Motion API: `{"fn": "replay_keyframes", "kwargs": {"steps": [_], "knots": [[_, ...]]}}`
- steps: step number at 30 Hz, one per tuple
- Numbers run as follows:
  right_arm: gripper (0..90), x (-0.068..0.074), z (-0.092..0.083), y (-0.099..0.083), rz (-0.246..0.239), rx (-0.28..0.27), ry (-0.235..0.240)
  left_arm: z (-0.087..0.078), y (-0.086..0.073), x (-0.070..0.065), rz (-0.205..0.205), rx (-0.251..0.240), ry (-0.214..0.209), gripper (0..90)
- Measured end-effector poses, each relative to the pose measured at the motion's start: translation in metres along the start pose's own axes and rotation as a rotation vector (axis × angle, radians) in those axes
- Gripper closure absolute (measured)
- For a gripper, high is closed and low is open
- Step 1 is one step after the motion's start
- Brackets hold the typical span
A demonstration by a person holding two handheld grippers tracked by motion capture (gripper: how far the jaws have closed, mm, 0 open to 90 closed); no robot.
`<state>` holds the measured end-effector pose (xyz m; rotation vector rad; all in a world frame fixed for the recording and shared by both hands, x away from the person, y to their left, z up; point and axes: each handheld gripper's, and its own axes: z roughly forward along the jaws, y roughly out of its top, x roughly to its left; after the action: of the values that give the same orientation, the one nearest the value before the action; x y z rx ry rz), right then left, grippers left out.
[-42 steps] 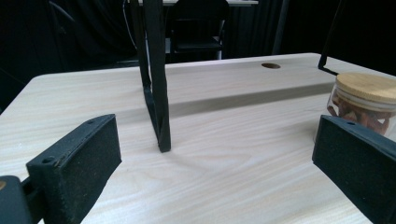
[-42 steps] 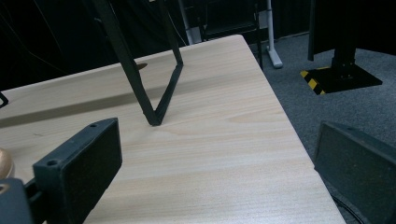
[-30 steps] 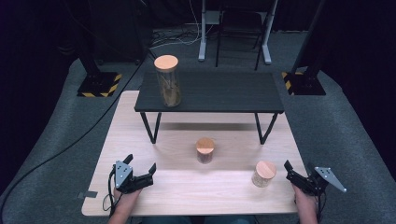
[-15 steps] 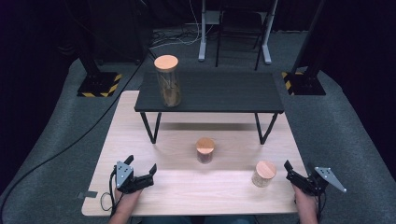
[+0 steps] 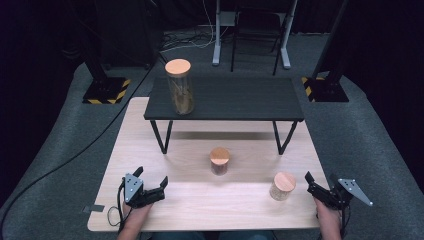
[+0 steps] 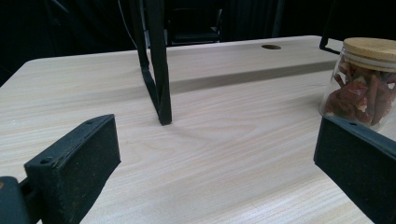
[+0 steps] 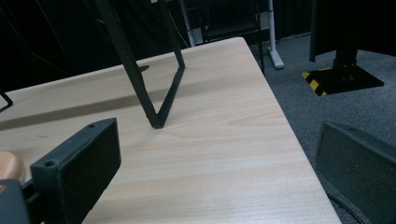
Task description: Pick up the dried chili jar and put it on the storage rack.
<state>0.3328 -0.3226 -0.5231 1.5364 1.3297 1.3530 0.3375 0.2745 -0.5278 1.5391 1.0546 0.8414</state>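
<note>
While both claws sit spread and empty at the near edge of the surface (image 5: pixel 200 210), my worry is mostly about the approach. My right claw (image 5: pixel 320 183) rests just right of the nearest jar (image 5: pixel 282 186), the short one with a cork-coloured lid near the right corner; coming in too low or too quickly from that side could shove it left or tip it. My left claw (image 5: pixel 152 180) lies well apart from the middle jar (image 5: pixel 219 160), whose red contents I see in the left gripper view; glass may slip in the pads. Farther off, the black shelf (image 5: pixel 225 98) has thin legs that could catch a claw, and the tall jar (image 5: pixel 179 86) on its left end looks easily toppled.
</note>
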Motion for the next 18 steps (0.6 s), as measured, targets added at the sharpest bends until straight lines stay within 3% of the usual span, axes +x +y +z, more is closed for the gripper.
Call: {"fn": "replay_keyframes", "kwargs": {"steps": [12,18], "knots": [[0.0,0.016,-0.015,0.017,-0.035,-0.046,-0.003,0.001,0.0,-0.002,0.016,0.008,0.006,0.0],[0.0,0.023,-0.021,0.024,-0.023,-0.069,0.003,0.001,0.0,-0.001,0.009,0.006,0.012,0.0]]}}
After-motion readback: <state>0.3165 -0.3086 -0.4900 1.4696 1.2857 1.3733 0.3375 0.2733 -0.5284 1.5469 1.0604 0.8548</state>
